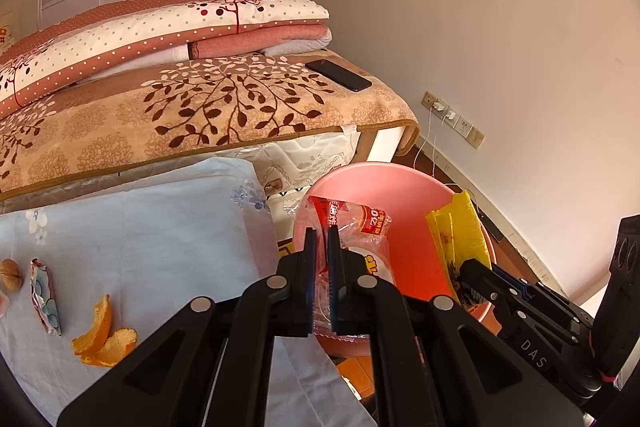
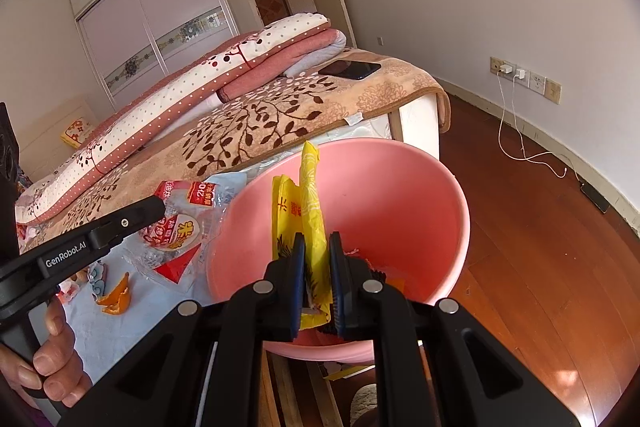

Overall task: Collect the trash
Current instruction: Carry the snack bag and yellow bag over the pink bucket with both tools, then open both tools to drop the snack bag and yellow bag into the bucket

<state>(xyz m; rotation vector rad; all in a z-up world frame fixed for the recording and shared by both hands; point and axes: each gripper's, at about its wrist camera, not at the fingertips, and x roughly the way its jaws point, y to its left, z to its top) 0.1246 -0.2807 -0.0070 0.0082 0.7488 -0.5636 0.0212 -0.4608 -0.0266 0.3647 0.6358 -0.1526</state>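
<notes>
The left gripper [image 1: 321,239] is pinching a clear bag [image 1: 362,227], the right gripper [image 2: 317,247] a yellow wrapper [image 2: 310,203], mid-frame over the pink bucket [image 2: 440,187]. Both are looking light, limp and slippery, so gripping bunched folds seems safest

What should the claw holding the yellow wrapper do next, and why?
Probably open. The right claw is shut on the yellow wrapper, which already hangs inside the pink basin, so letting go should drop it in. The left claw holds its clear wrapper over the rim.
</notes>
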